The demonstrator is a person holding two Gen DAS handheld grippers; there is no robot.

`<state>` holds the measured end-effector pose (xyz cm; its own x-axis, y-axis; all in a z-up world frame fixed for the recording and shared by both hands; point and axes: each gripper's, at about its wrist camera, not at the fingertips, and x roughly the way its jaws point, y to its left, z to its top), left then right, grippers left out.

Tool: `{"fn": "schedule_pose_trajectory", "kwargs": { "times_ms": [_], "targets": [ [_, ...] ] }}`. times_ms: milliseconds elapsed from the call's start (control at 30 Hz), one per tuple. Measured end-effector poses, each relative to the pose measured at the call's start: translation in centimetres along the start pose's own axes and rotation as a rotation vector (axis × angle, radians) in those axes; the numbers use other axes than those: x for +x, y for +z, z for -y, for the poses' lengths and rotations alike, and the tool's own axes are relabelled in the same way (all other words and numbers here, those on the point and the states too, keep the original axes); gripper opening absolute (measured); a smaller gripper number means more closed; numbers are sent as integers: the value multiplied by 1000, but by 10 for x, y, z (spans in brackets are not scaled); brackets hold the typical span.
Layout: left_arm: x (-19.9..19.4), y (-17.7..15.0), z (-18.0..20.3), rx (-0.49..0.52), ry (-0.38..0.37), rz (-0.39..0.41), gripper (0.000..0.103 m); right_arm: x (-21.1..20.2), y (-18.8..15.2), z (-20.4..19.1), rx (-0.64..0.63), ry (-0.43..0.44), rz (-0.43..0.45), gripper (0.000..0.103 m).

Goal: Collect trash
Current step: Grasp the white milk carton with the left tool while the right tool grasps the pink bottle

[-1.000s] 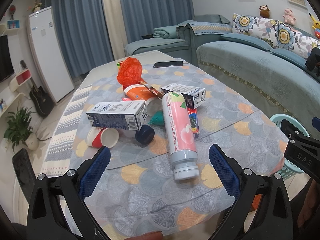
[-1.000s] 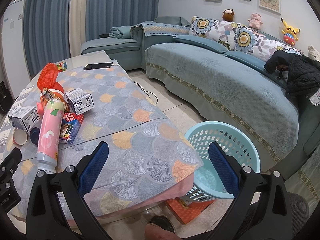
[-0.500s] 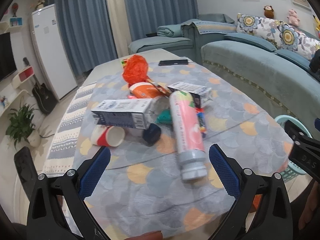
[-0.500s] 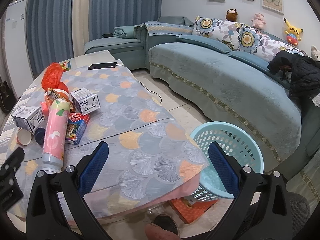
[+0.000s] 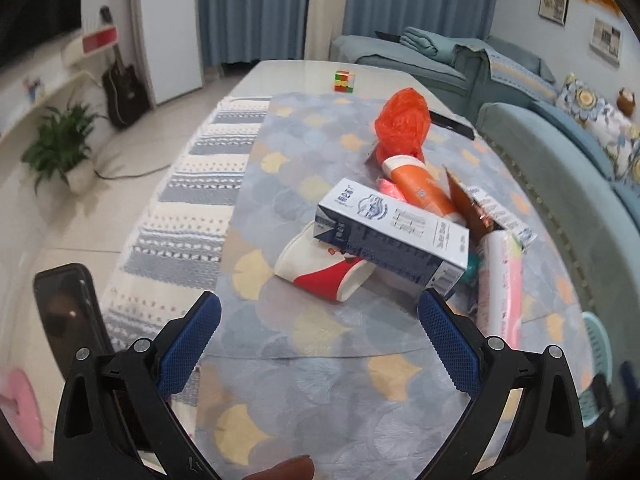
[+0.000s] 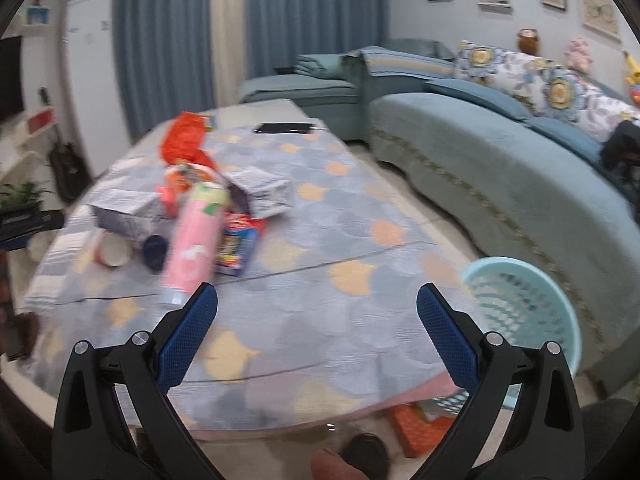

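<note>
A heap of trash lies on the cloth-covered table (image 5: 312, 360): a blue-white carton (image 5: 392, 236) on top of a red-white paper cup (image 5: 324, 268), an orange tube (image 5: 420, 192), an orange plastic bag (image 5: 402, 124), a pink bottle (image 5: 500, 280) and a small box (image 6: 260, 192). My left gripper (image 5: 318, 320) is open and empty, just short of the cup and carton. My right gripper (image 6: 316, 312) is open and empty above the table's near part, with the pink bottle (image 6: 192, 248) ahead to the left. A light blue basket (image 6: 524, 312) stands on the floor to the right.
A black phone (image 6: 284, 128) and a puzzle cube (image 5: 345, 81) lie at the table's far end. A teal sofa (image 6: 500, 184) runs along the right. A fridge (image 6: 92, 80), a guitar (image 5: 124, 88) and a potted plant (image 5: 60, 148) stand to the left.
My left gripper has swung left and closer, so the cup and carton are now in front of it. My right gripper has moved in over the table toward the heap. Both stay open.
</note>
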<state>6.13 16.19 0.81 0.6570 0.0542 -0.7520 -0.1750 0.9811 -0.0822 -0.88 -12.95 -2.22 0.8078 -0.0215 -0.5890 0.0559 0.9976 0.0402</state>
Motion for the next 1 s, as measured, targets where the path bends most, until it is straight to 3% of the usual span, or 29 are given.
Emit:
{"fn": "schedule_pose_trajectory", "kwargs": {
  "times_ms": [233,367,500,533,567,633,767,900,1000],
  "targets": [
    [7,29,30,85,-113,-6,96,4,-5,-23,-69,37,-4,95],
    [37,50,41,45,-172,-92,96,8,-8,-31,-101,47,-19,95],
    [95,55,25,-146,-104,-279,96,15,-13,-28,-114,45,-33,95],
    [106,52,18,-202,-111,-315,97,16,-14,-27,-113,45,-37,95],
    [114,48,11,-287,-166,-337,97,18,-14,-26,-112,44,-42,95],
    [120,47,7,-360,-208,-370,96,23,-16,-24,-108,45,-57,95],
    [117,55,17,-337,-184,-341,96,31,-17,-27,-115,56,-77,95],
    [115,62,30,-336,-263,-330,96,32,-20,-38,-150,71,-74,95],
    [115,66,41,-288,-241,-304,96,30,-22,-48,-188,77,-65,95]
  ]
}}
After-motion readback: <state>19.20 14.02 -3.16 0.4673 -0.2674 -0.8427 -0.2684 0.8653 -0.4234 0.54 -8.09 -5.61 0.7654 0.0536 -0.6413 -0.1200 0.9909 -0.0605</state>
